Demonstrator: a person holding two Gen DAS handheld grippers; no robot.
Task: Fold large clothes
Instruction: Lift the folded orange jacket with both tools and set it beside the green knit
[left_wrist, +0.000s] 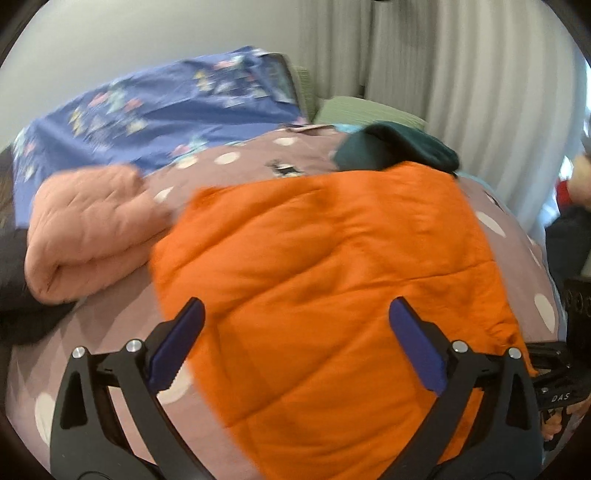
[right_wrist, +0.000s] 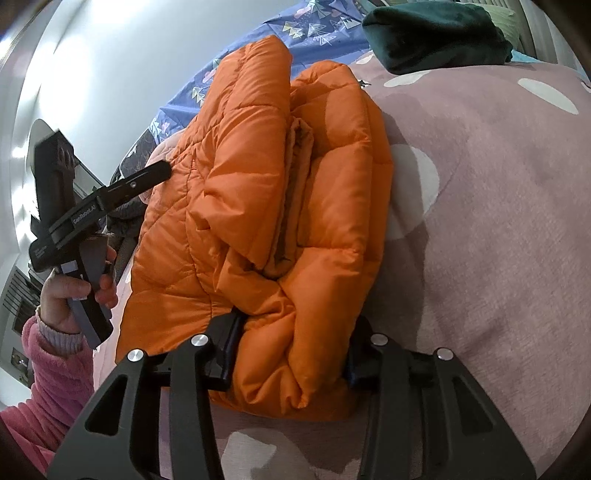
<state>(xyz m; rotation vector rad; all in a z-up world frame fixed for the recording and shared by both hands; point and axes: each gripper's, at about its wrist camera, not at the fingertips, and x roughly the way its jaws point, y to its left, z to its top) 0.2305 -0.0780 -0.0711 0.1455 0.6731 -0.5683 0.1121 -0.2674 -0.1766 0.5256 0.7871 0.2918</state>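
Observation:
An orange quilted puffer jacket (left_wrist: 332, 258) lies folded on a mauve bedcover with white dots (left_wrist: 122, 314). My left gripper (left_wrist: 297, 317) is open, its blue-padded fingers spread above the jacket's near part, holding nothing. My right gripper (right_wrist: 291, 343) is shut on a thick bunched edge of the jacket (right_wrist: 266, 206), which fills the space between its fingers. In the right wrist view the left gripper (right_wrist: 159, 173) shows at the left, held in a hand with a pink sleeve, its tip at the jacket's far edge.
A folded pink quilted garment (left_wrist: 88, 229) lies left of the jacket. A dark green folded garment (left_wrist: 395, 147) sits behind it, also in the right wrist view (right_wrist: 436, 33). A blue patterned quilt (left_wrist: 147, 110) and green pillow (left_wrist: 369, 110) lie by the wall and curtain.

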